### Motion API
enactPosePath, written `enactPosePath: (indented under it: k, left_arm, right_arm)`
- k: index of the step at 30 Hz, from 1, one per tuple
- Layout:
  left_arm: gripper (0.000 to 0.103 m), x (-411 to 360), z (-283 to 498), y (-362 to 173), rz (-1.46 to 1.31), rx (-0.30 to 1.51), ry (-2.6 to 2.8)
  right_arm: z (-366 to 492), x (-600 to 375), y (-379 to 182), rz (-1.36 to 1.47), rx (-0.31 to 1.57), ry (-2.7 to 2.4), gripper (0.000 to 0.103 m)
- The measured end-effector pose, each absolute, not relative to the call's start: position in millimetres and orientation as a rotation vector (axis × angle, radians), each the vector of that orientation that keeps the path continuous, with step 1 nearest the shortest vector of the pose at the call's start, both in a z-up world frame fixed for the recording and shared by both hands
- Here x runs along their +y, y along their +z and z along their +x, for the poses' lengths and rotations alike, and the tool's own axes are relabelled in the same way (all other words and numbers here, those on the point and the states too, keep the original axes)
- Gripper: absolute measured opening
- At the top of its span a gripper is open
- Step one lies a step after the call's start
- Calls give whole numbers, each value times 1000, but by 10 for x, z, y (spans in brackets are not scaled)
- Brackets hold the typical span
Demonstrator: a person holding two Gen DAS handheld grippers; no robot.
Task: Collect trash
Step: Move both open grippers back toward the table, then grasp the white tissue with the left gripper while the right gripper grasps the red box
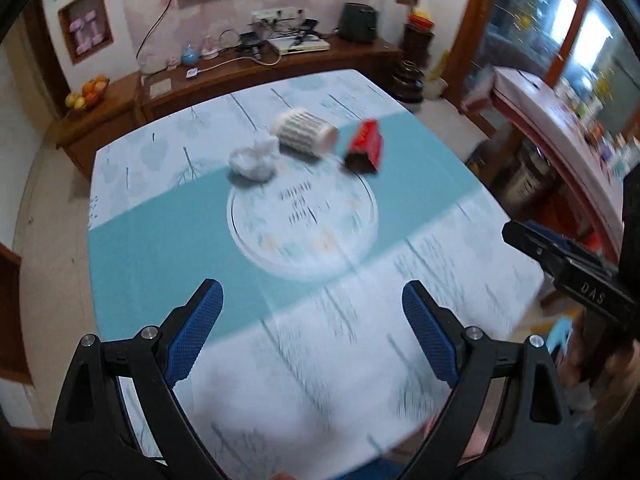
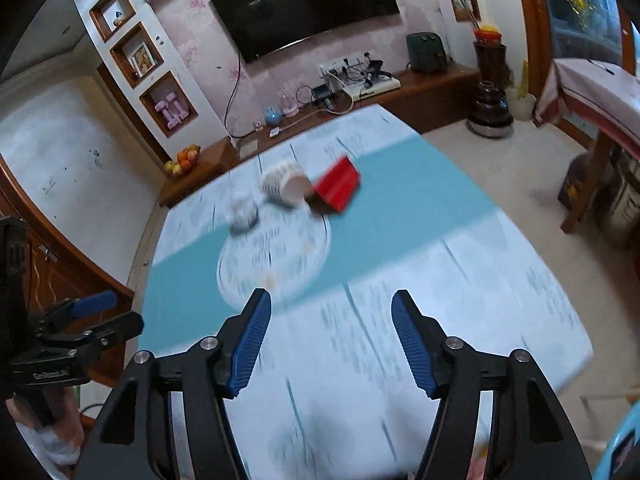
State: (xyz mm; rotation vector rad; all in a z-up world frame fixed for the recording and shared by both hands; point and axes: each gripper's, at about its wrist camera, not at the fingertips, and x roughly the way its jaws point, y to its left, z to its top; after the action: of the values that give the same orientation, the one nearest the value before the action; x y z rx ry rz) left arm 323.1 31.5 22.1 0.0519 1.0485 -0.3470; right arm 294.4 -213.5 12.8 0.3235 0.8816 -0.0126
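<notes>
Both tools gaping, nothing held.
I'd aim the left tool (image 1: 312, 308) at the crumpled tissue (image 1: 254, 160), eleven o'clock, low and square.

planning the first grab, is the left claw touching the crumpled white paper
Apart. The left wrist view shows the left claw open over bare tablecloth, with the round mat between it and the crumpled white paper farther up the table.

wall television (image 2: 304, 8), fruit bowl (image 1: 89, 92), wooden sideboard (image 1: 248, 76)
</notes>
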Motion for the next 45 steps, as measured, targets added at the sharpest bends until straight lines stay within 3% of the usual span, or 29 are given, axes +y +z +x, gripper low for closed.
enactPosePath:
  k: [10,19,23,30,33,45]
  left_arm:
    - [90,406,4911,-377,-140,1111,-197]
    - [90,599,5675,-1143,-249,1187,-88]
    - [97,609,5814,-1419,-333,1209,-102]
    - [95,389,5939,-1661,-268,1230,-93]
    - [90,330,5966,-1663,-268,1215,-103]
    - [90,439,6003,-1480,-257,1218,-99]
  right_arm:
    - [4782,-2256,-323,421,984,-44,65]
    - [5734,-2459,-1099,499,1051,-145,67]
    - [5913,-2471,-1326,502,1078,-162,67]
    - [6057,-2350,-1555,473,1080,-150,67]
    - [6046,-2326,-1586,477,1082,-130,65]
    - [5971,-2322,-1561,462,1078,-83,61]
